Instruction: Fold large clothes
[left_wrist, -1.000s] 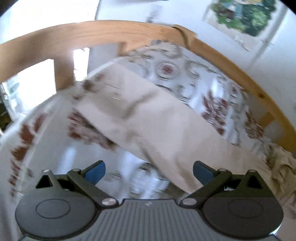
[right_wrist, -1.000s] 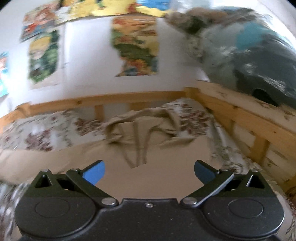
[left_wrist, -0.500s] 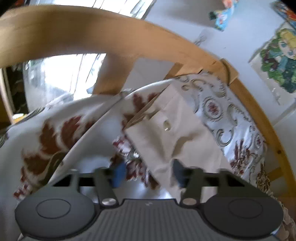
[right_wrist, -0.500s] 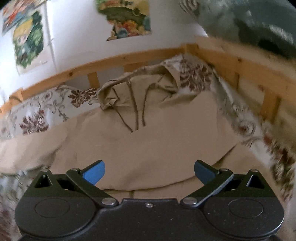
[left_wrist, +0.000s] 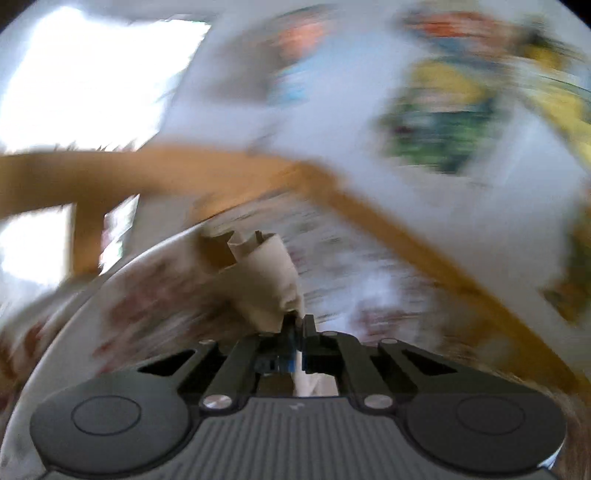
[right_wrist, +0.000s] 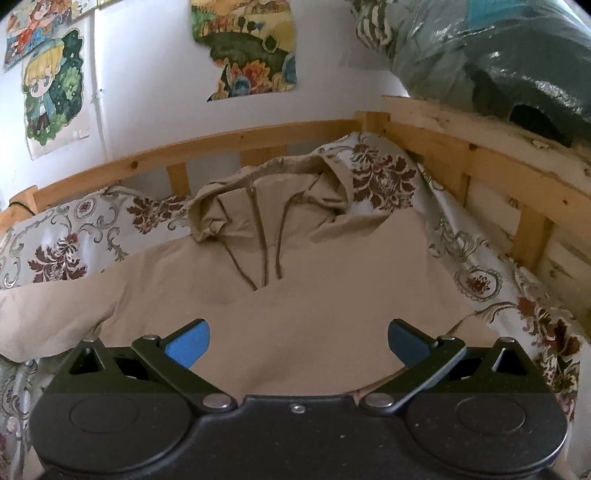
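Observation:
A beige hooded jacket (right_wrist: 314, 295) lies spread on the floral bedcover (right_wrist: 66, 243), hood and drawstrings toward the wooden rail. One sleeve runs off to the left in the right wrist view. My right gripper (right_wrist: 297, 339) hovers open just above the jacket's chest, nothing between its blue pads. In the blurred left wrist view my left gripper (left_wrist: 297, 328) is shut on the bunched end of a beige sleeve cuff (left_wrist: 264, 277), which stands up from the jaws above the bedcover.
A wooden bed rail (right_wrist: 229, 147) runs along the back and right side. Posters (right_wrist: 55, 88) hang on the white wall. A dark plastic-wrapped bundle (right_wrist: 498, 62) rests on the right rail. A bright window (left_wrist: 85, 81) lies at the left.
My left gripper went from wide open to shut on the sleeve cuff, and its view swung upward. My right gripper dipped closer over the jacket's chest, still open.

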